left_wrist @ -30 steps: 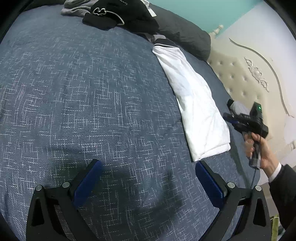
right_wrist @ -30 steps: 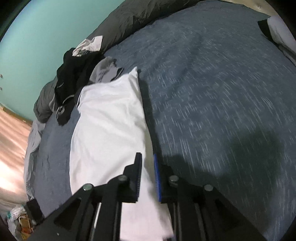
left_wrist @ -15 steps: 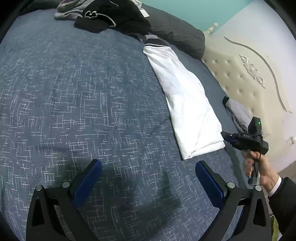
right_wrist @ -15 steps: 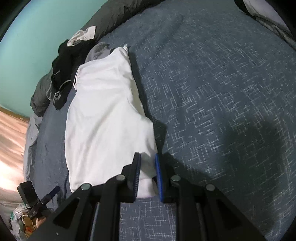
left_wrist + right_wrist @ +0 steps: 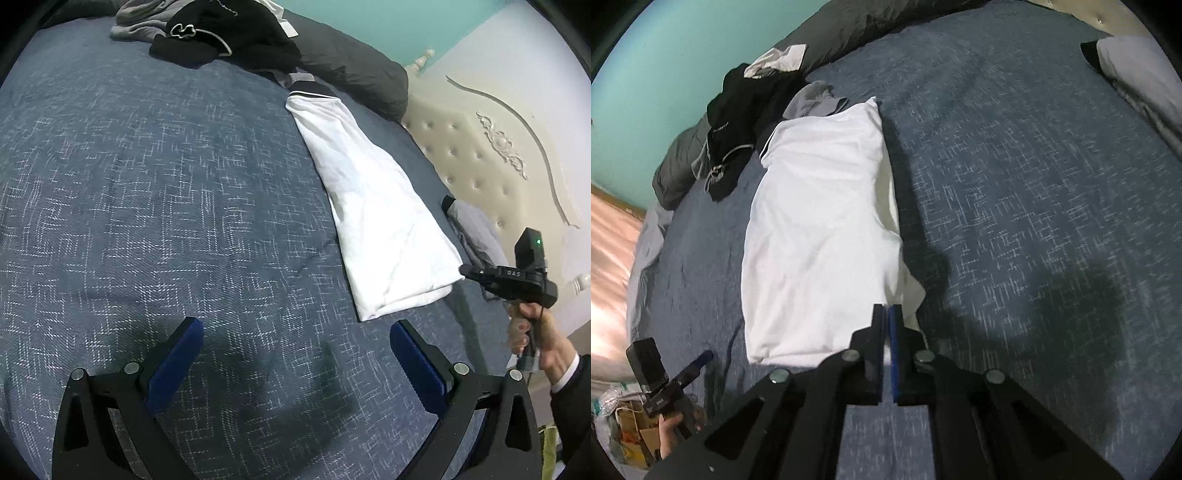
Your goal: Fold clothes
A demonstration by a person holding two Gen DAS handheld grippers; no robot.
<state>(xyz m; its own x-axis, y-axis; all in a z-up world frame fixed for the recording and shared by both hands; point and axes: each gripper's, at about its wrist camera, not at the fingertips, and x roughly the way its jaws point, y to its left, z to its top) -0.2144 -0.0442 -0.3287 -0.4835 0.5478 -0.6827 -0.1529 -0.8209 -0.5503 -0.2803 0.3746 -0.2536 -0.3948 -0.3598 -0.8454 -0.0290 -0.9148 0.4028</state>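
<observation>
So the long white folded shirt with the dark collar (image 5: pixel 820 229) lies lengthwise on the blue woven bedspread (image 5: pixel 166 192), near the headboard-side edge. Right gripper (image 5: pixel 886 310) has just snapped its jaws together on the shirt's near hem corner, white cloth pinched between the pads, probably to carry that end over for the next fold. Half a second back the jaws stood slightly apart around that corner. Left gripper (image 5: pixel 295 354) hovers over bare bedspread, fingers wide apart, holding nothing, looks like it's just waiting its turn
</observation>
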